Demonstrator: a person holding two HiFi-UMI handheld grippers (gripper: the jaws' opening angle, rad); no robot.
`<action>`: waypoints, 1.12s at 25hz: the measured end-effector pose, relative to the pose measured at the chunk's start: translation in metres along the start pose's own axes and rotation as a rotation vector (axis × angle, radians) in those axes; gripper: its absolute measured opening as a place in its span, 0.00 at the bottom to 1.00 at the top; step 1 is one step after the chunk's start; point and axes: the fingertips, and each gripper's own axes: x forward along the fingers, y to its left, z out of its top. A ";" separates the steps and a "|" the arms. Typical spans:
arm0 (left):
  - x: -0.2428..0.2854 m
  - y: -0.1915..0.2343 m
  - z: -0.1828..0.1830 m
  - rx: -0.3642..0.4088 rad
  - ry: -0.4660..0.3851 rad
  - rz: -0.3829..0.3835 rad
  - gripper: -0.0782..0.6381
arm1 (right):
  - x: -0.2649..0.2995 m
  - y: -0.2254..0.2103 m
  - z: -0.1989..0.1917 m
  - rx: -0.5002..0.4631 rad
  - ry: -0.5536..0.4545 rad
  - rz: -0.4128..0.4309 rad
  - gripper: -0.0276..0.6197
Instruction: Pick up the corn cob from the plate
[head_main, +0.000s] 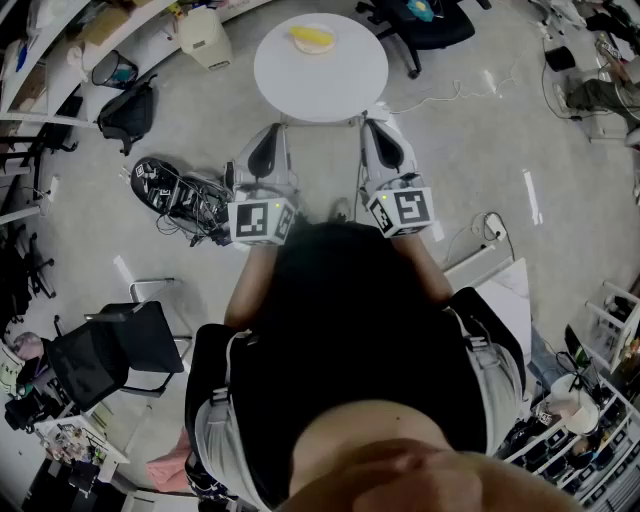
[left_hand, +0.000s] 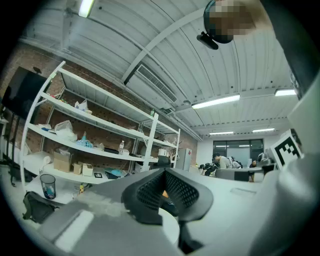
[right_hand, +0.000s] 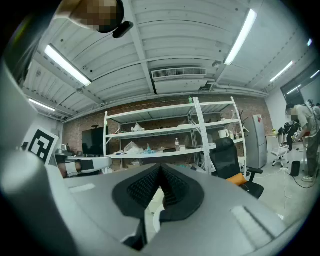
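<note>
Two grippers, left (head_main: 270, 132) and right (head_main: 377, 124), are held level, jaws clenched shut and empty. Beyond them, on a round white table (head_main: 320, 85), the corn cob (head_main: 312, 38) is seen lying on its plate (head_main: 314, 51).

Bright ceiling strip lights (right_hand: 65, 64); fisheye warping, dark vignetted corners, soft foreground

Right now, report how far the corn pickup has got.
Done: nothing; the corn cob lies on the plate at the far side of the round table. In hand: the left gripper and right gripper are held at the near edge, jaws shut and empty. Left: reach across, open one gripper, close on the cob, lift it.
</note>
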 end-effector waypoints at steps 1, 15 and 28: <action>0.000 0.000 0.000 -0.001 0.000 0.001 0.11 | 0.000 0.001 0.002 0.001 0.000 0.005 0.05; -0.004 0.005 0.000 -0.002 -0.001 -0.005 0.11 | 0.001 0.006 -0.003 -0.007 0.010 0.000 0.05; -0.015 0.028 -0.002 -0.017 0.002 -0.018 0.11 | 0.008 0.026 -0.007 0.027 -0.005 -0.020 0.05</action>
